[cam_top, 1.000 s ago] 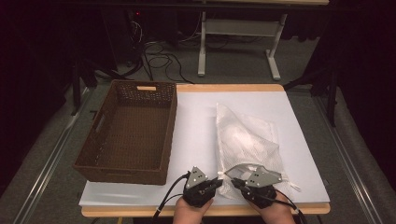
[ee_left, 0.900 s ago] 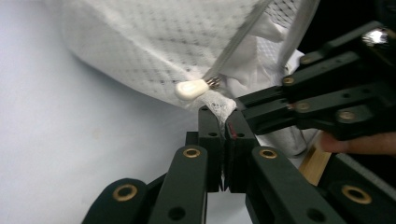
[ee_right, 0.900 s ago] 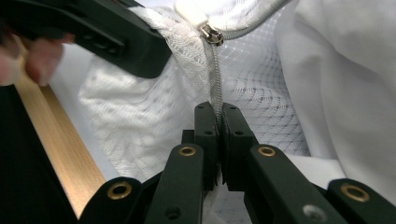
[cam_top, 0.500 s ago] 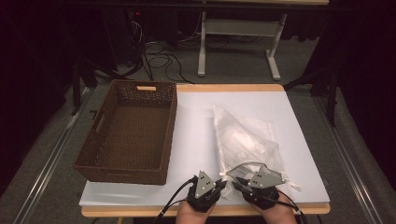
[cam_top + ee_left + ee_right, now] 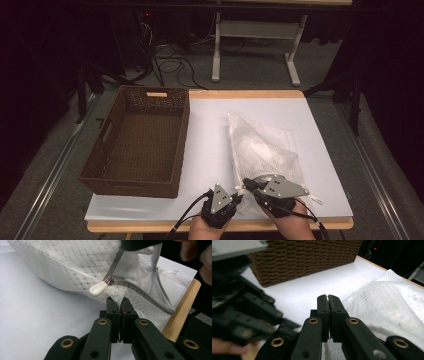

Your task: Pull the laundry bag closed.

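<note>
We find a dark room with a grey carpeted floor, cables and a white table frame [image 5: 255,45] beyond the work surface, which is a wooden table [image 5: 345,222] covered by a white sheet [image 5: 210,135]. On the left part of the sheet stands a brown wicker basket [image 5: 137,142], open side up, with a handle slot in its far wall; it sits well apart from the work in hand. To the right lies a white mesh zip bag [image 5: 262,150], its near end at the table's front edge and lifted from the sheet. In the left gripper view we note the grey zipper track [image 5: 147,296] running open across the bag's mouth, with a cream pull tab [image 5: 98,288] hanging just above the jaws. The left gripper [image 5: 235,199] is closed, pinching a fold of mesh just below that tab. The right gripper [image 5: 247,184] sits just beside it over the bag's near end; its jaws have just been closing and stand pressed together, and we cannot tell whether any mesh is caught between them. The left gripper lies close across the right gripper's view towards the basket.
</note>
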### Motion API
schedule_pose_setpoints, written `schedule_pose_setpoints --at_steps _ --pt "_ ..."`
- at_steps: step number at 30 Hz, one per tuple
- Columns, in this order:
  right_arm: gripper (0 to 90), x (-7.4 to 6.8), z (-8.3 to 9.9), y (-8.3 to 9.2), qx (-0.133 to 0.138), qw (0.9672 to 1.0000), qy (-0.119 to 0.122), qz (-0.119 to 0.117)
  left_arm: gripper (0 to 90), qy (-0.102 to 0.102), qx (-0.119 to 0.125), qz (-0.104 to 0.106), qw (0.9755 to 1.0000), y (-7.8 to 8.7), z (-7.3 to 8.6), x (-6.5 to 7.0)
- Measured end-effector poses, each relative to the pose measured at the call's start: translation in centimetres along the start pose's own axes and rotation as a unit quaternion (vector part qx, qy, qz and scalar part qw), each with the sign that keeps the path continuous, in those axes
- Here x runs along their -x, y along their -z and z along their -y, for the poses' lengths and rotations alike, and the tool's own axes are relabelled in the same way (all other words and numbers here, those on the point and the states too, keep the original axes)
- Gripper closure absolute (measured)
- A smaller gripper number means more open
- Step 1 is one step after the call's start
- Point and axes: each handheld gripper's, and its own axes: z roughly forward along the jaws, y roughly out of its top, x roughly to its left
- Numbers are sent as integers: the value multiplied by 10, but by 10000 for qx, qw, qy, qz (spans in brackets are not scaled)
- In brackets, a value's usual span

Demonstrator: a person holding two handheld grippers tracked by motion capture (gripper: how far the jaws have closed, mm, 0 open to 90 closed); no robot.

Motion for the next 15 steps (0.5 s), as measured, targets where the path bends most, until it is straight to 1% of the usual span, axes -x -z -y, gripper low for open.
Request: schedule_pose_setpoints --at_steps 1,4,5,7,8,10,11,14,15 --pt "898 1 0 -5 -70 9999 49 55 875 -13 1 1 10000 0 0 0" --pt "899 7 8 -19 -346 9992 -4 177 875 -15 44 18 10000 2 0 0" --pt "900 11 13 -23 -441 9989 -47 176 875 -2 76 9 10000 2 0 0" --pt "900 16 25 -30 -709 9972 -213 118 875 29 93 16 10000 3 -1 -1" --pt "900 18 30 -32 -769 9967 -233 85 875 45 85 22 10000 3 -2 -1" --pt "900 20 37 -36 -829 9957 -410 -26 875 52 79 12 10000 3 -2 -1" --pt "900 20 38 -37 -840 9955 -435 -48 875 46 76 11 10000 3 -2 -1" --pt "900 19 39 -38 -848 9954 -439 -116 875 47 108 19 9999 2 -2 -1" --pt "900 17 39 -38 -845 9955 -405 -125 875 51 109 22 9999 2 -2 -1"
